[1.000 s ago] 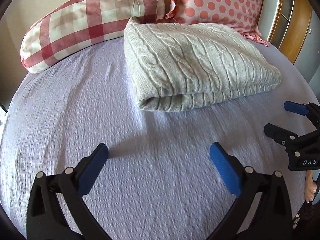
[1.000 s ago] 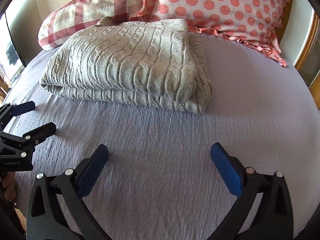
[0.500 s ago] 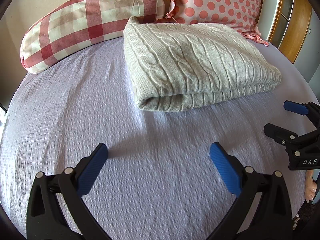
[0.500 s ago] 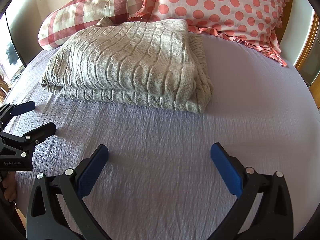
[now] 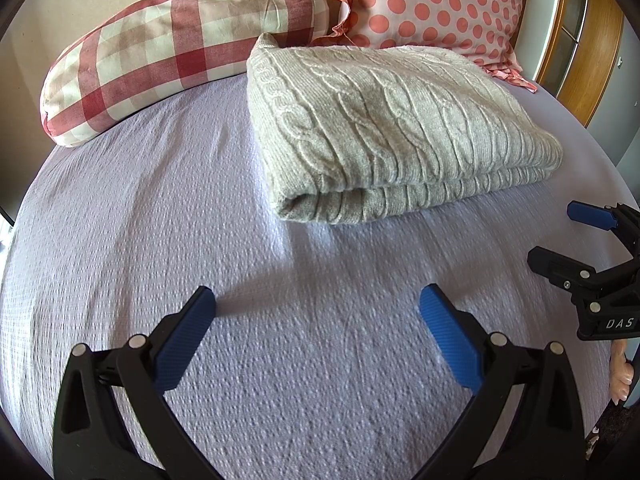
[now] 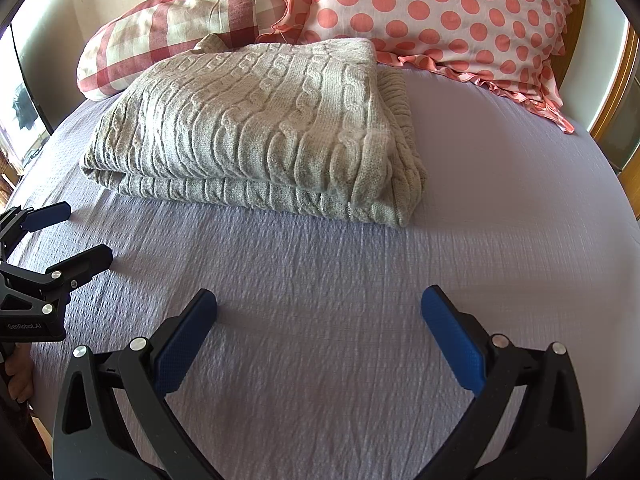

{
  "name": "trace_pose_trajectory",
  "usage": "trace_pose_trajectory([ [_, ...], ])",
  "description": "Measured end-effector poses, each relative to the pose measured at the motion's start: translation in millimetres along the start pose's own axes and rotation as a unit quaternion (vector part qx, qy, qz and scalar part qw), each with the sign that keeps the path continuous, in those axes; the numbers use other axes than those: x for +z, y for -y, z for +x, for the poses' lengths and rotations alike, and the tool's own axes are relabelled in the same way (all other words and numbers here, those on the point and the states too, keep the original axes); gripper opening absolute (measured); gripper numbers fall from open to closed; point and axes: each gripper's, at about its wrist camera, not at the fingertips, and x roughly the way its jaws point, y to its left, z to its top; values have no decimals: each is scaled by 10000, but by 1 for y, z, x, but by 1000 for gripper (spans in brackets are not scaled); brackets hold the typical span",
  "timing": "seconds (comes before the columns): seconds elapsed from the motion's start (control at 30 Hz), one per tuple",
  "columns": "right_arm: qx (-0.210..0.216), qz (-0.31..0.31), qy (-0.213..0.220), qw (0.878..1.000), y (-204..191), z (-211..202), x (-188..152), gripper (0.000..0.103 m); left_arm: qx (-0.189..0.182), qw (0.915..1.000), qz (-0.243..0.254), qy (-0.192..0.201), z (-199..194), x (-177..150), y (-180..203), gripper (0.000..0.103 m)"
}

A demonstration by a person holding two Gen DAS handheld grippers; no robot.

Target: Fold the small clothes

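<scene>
A grey cable-knit sweater [image 5: 392, 128] lies folded into a thick rectangle on the lilac bed cover [image 5: 160, 208], near the pillows; it also shows in the right wrist view [image 6: 260, 132]. My left gripper [image 5: 318, 312] is open and empty, above the bare cover in front of the sweater. My right gripper [image 6: 319, 312] is open and empty too, also short of the sweater. Each gripper shows at the edge of the other's view: the right one [image 5: 560, 236] at the right, the left one [image 6: 76, 236] at the left.
A red-and-cream checked bolster pillow [image 5: 176, 40] and a pink polka-dot pillow [image 5: 432, 4] lie at the head of the bed behind the sweater. A wooden frame [image 5: 592, 52] stands at the far right. Bed cover [image 6: 520, 200] stretches right of the sweater.
Both grippers have stayed almost still, open and empty. The sweater has not moved.
</scene>
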Motion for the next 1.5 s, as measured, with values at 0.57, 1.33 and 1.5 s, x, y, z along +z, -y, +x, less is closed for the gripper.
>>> trace_pose_trajectory([
  [0.57, 0, 1, 0, 10000, 0, 0, 0, 102, -2, 10000, 0, -1, 0, 0, 0, 101],
  [1.33, -2, 5, 2, 10000, 0, 0, 0, 102, -3, 10000, 0, 0, 0, 0, 0, 101],
  [1.5, -2, 6, 2, 10000, 0, 0, 0, 102, -4, 10000, 3, 1, 0, 0, 0, 101],
])
